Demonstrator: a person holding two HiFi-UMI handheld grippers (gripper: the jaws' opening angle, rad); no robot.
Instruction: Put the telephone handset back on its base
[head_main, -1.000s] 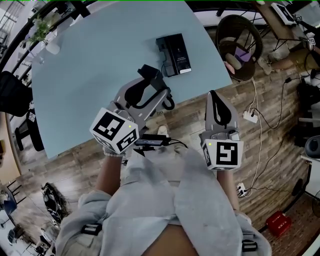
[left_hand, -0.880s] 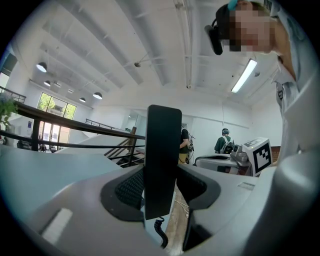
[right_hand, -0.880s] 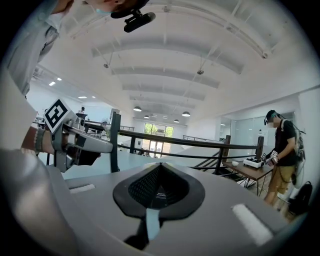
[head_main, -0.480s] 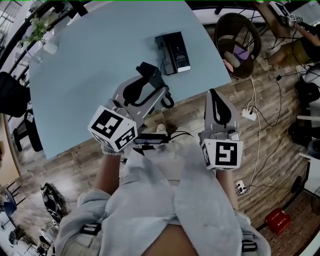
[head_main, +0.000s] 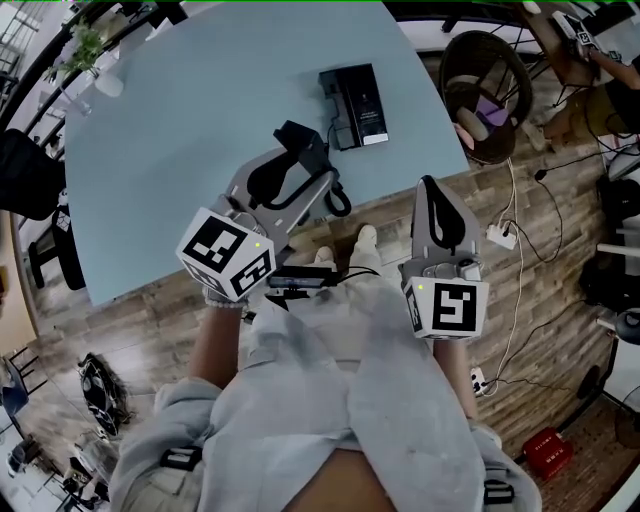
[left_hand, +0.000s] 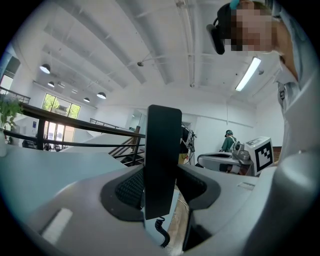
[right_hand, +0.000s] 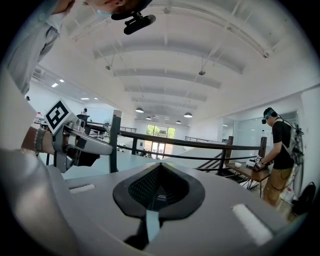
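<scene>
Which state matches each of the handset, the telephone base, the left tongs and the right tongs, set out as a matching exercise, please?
1. handset
2. telephone base
3. left tongs
4. right tongs

A. shut, nothing between them
B. lying on the blue table
C. gripped, off its base
D. closed on the handset

Pairs: 1-C, 2-B, 3-D, 4-A.

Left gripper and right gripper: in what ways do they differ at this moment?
The left gripper is shut on the black handset; the right gripper has its jaws together on nothing. In the head view the left gripper appears over the table, while the right gripper sits mostly past its edge, above the wooden floor. Both are grey and carry a marker cube.
</scene>
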